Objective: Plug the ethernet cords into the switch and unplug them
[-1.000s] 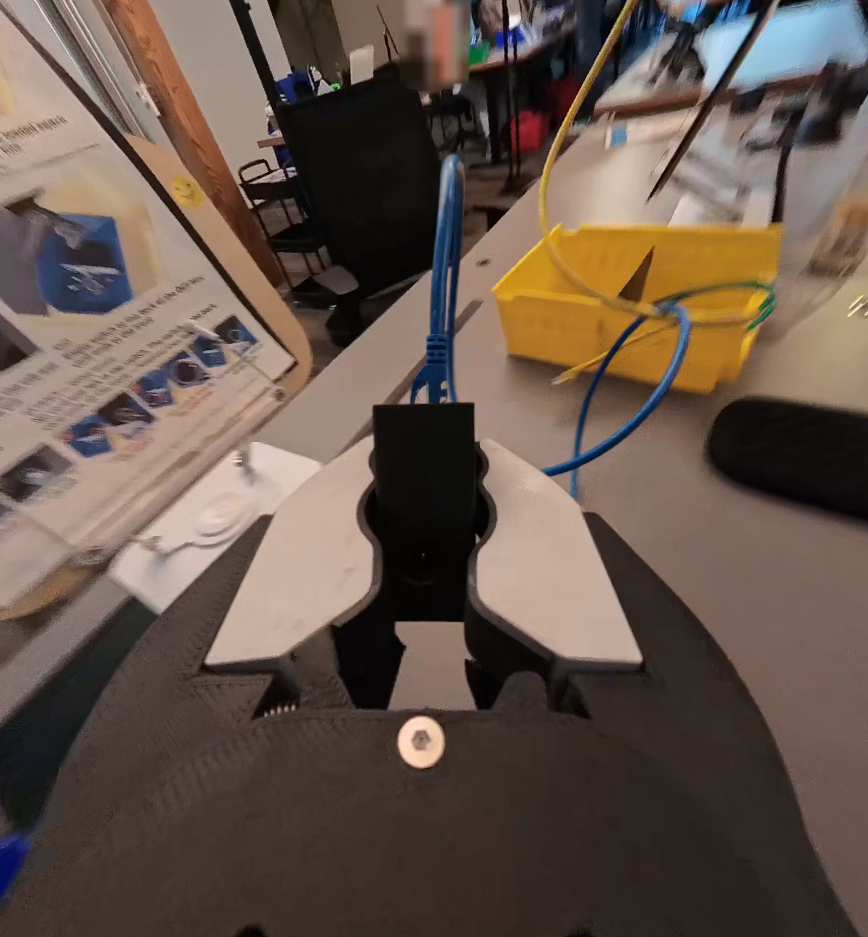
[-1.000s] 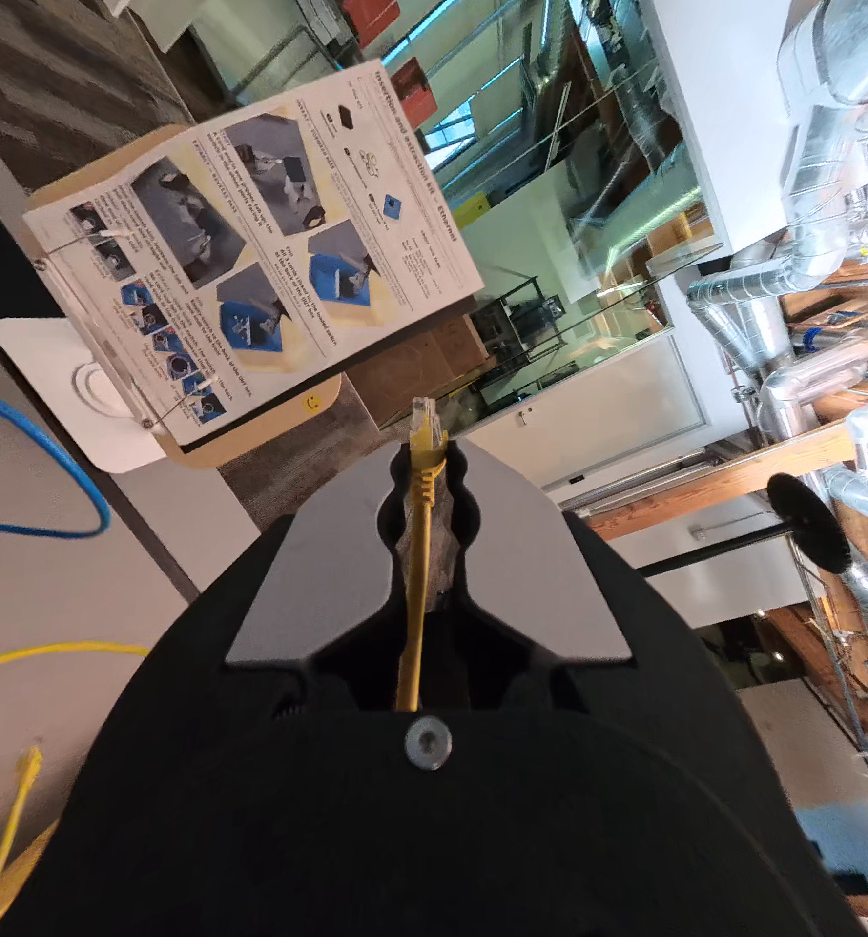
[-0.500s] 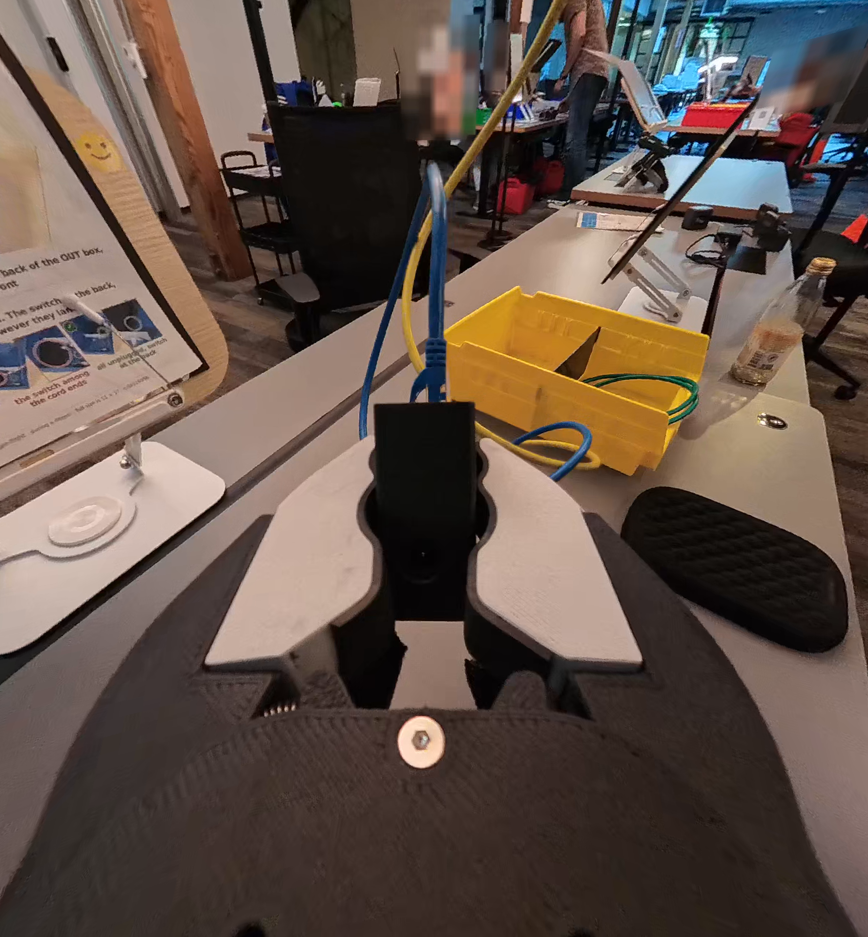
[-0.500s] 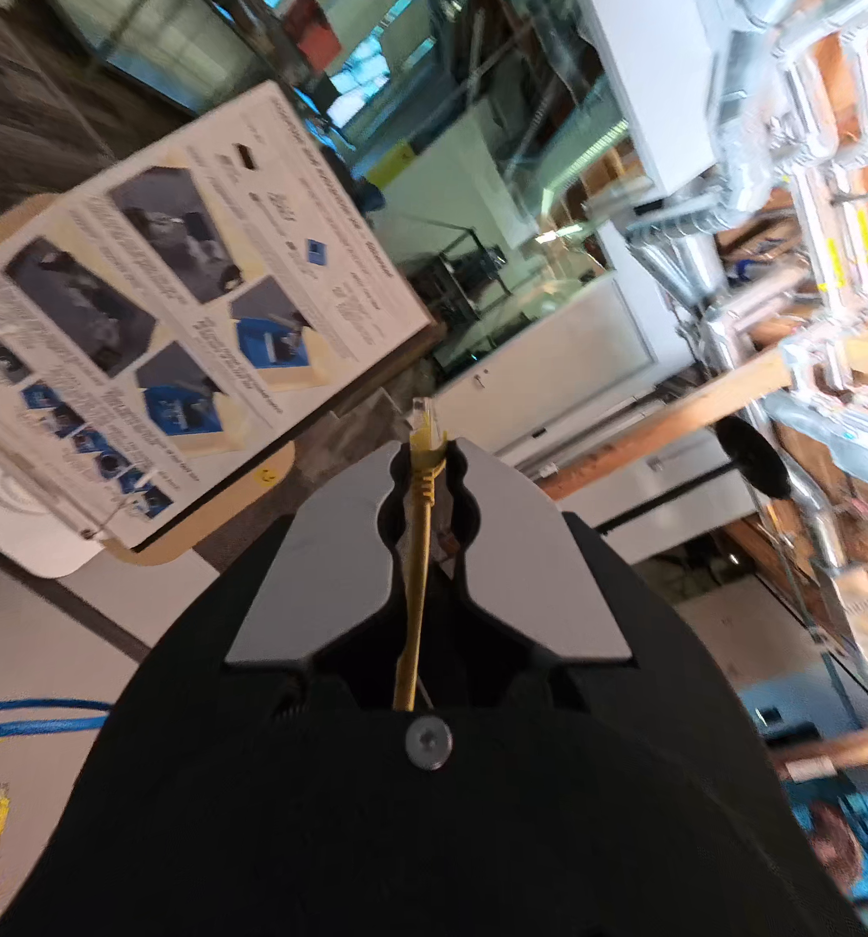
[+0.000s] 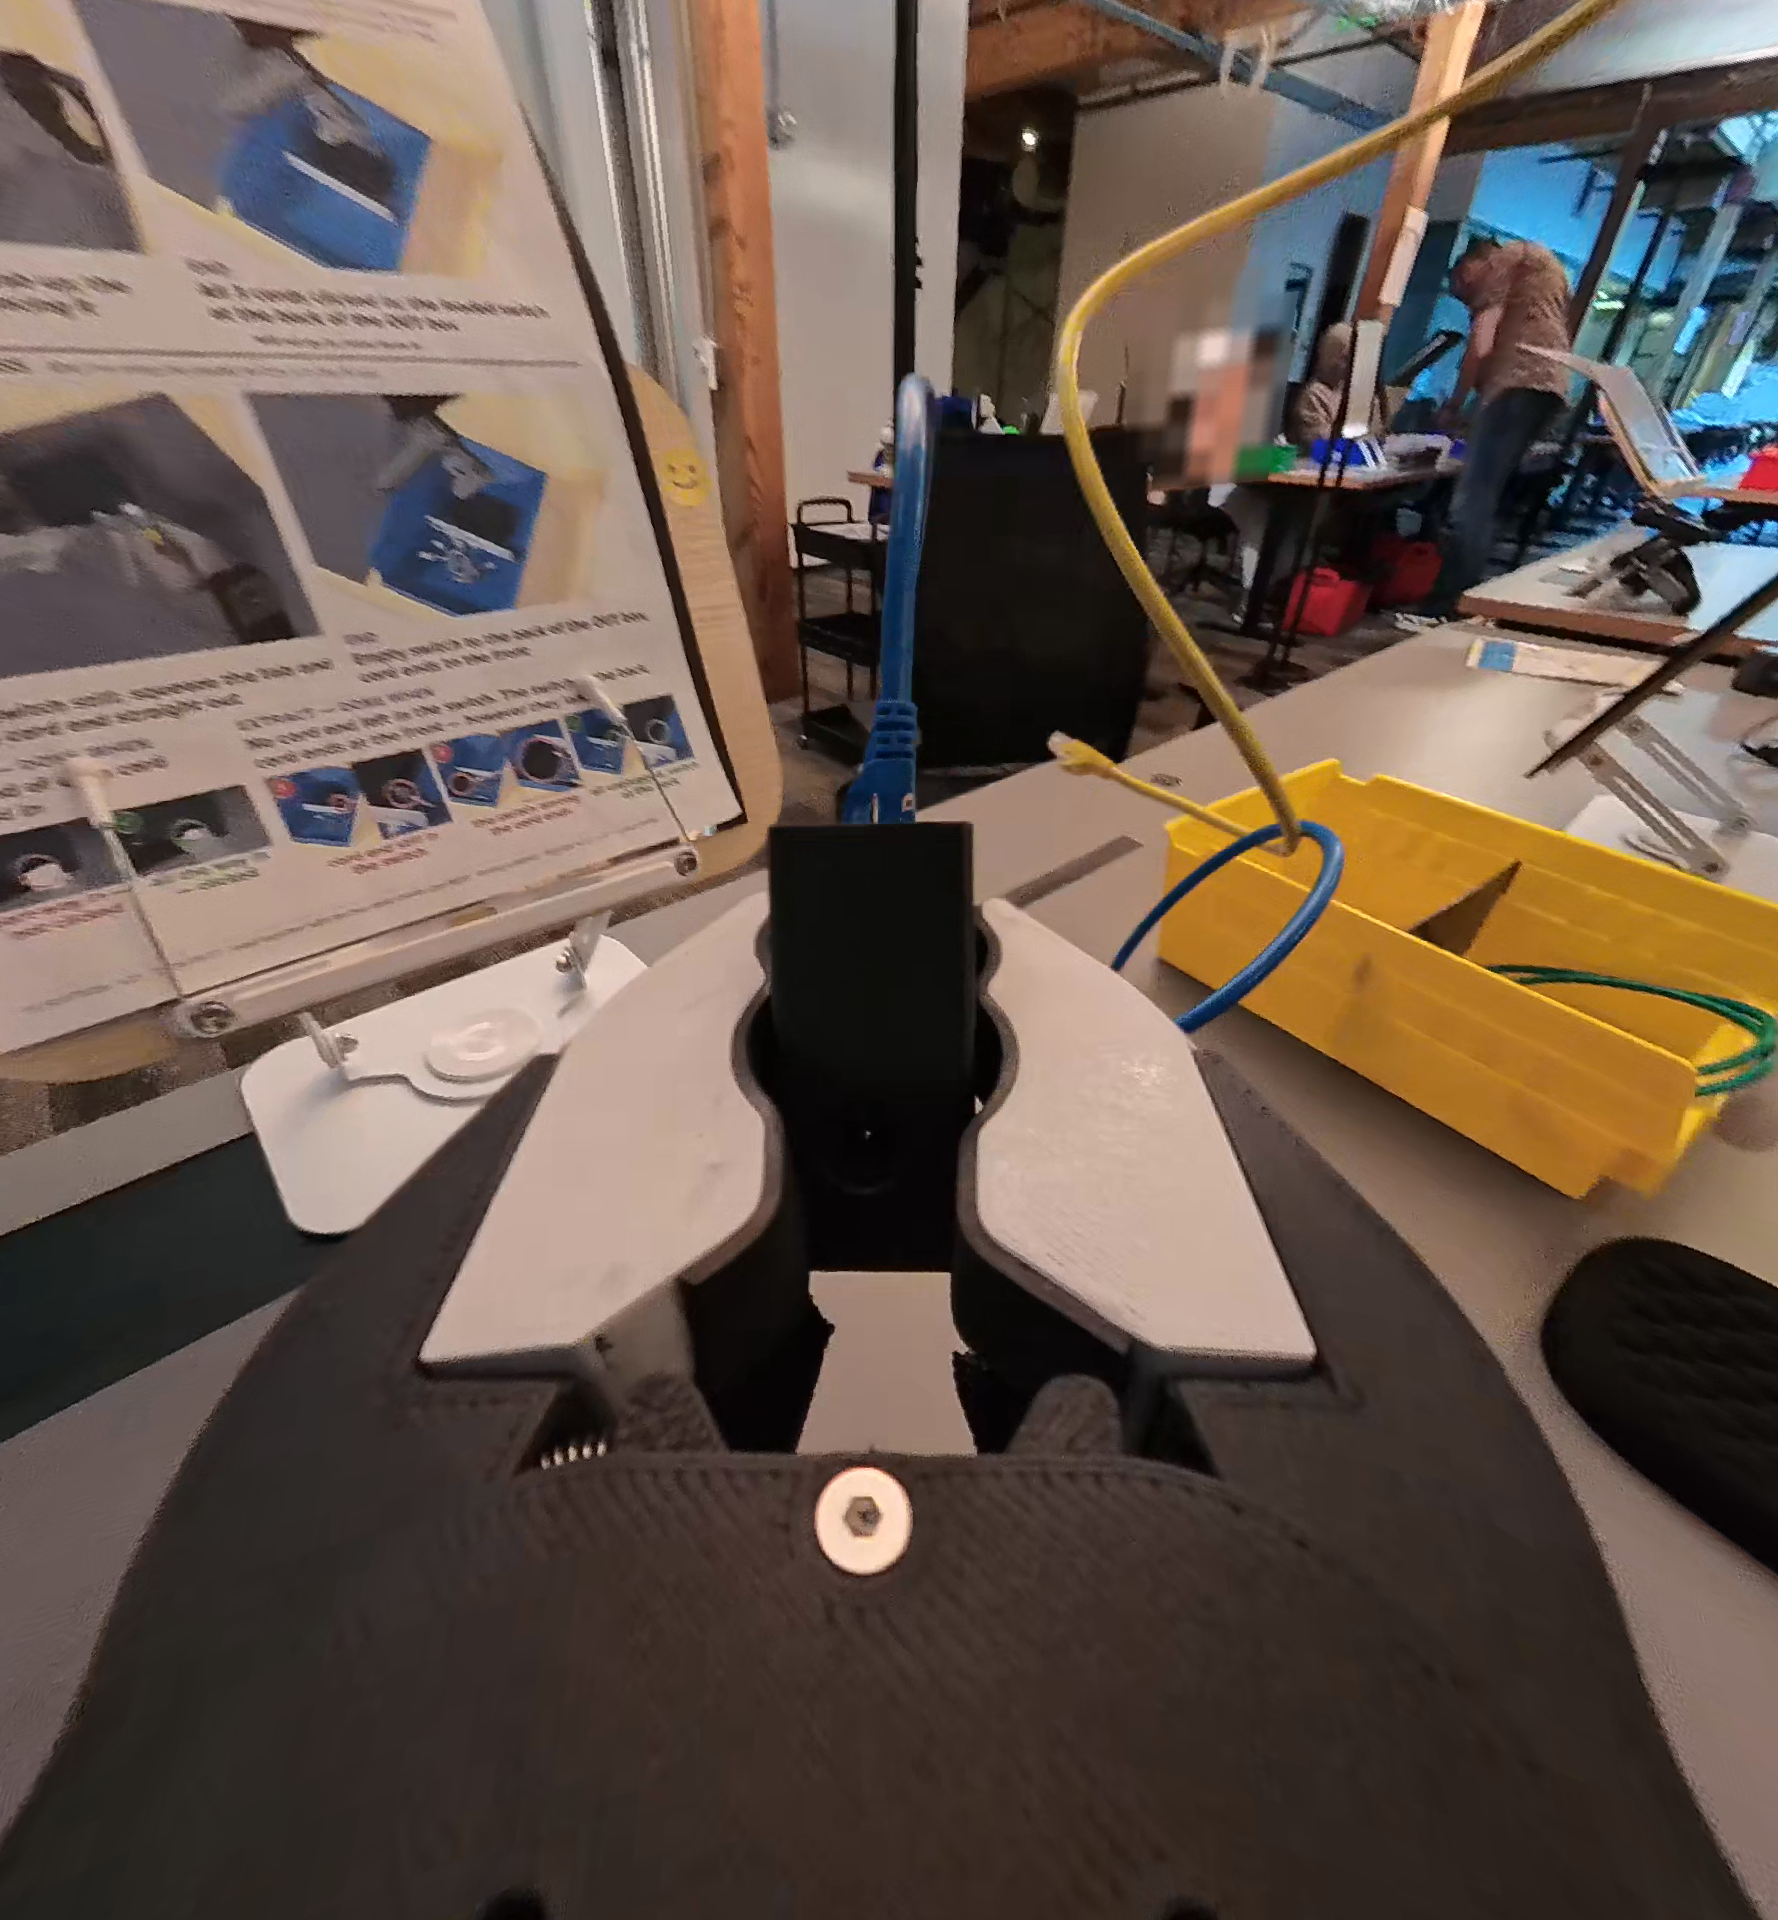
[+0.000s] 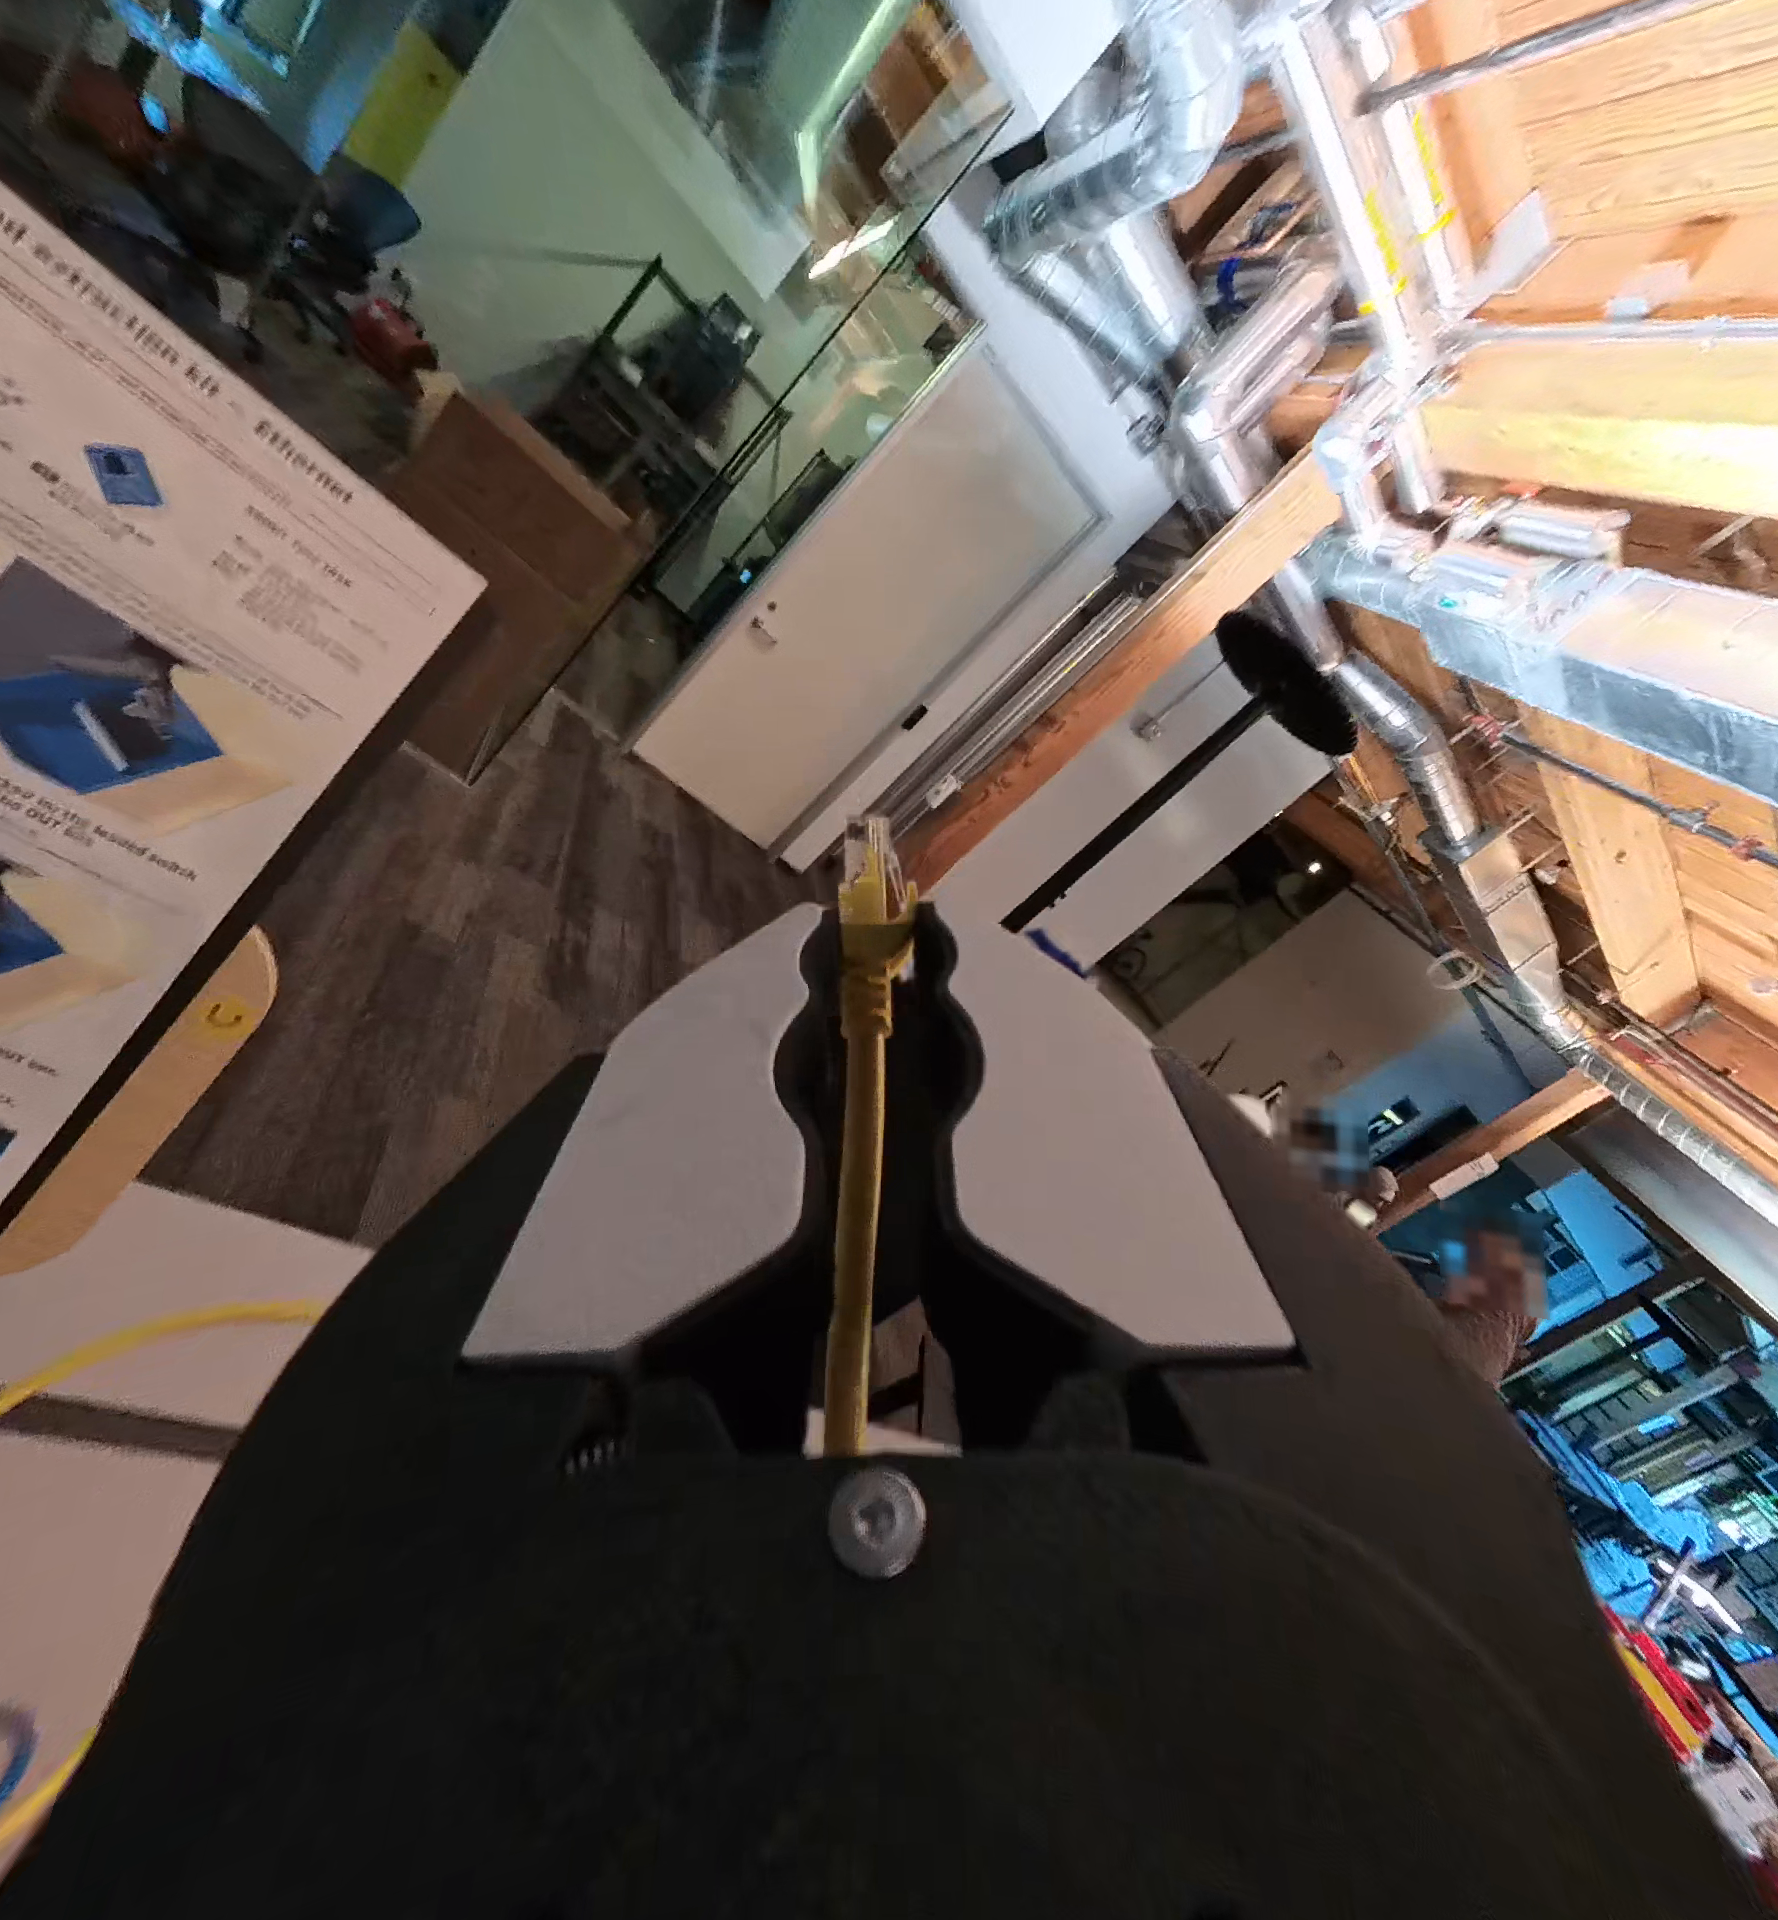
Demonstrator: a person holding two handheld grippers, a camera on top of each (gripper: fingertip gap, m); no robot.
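So the left tool (image 5: pixel 869 977) is clamped around the black switch (image 5: pixel 869 997), holding it up off the surface, and there's already a blue cord (image 5: pixel 900 665) plugged into the far end of it, rising up the middle of the frame and looping over. That looks like one cord done. The right tool (image 6: pixel 877 935) is pinched on the yellow cord (image 6: pixel 857 1195) just behind the connector, with the clear plug (image 6: pixel 869 847) poking out past the tips at center frame. In that view the plug is aimed out at the room and ceiling, with no switch anywhere in front of it, so the yellow one isn't lined up with a port yet, let alone seated.

Further out in the left view, the yellow cord arcs down from the upper right into the yellow bin (image 5: pixel 1487 977) at right center, its other end lying over the bin's near corner. A green cord (image 5: pixel 1695 1023) sits coiled in the bin, untouched. An instruction sheet on a stand (image 5: pixel 272 582) fills the upper left, and a black pad (image 5: pixel 1716 1382) lies at lower right.

Best guess: roughly a third through the plugging, with yellow and green left, and all the unplugging after that.
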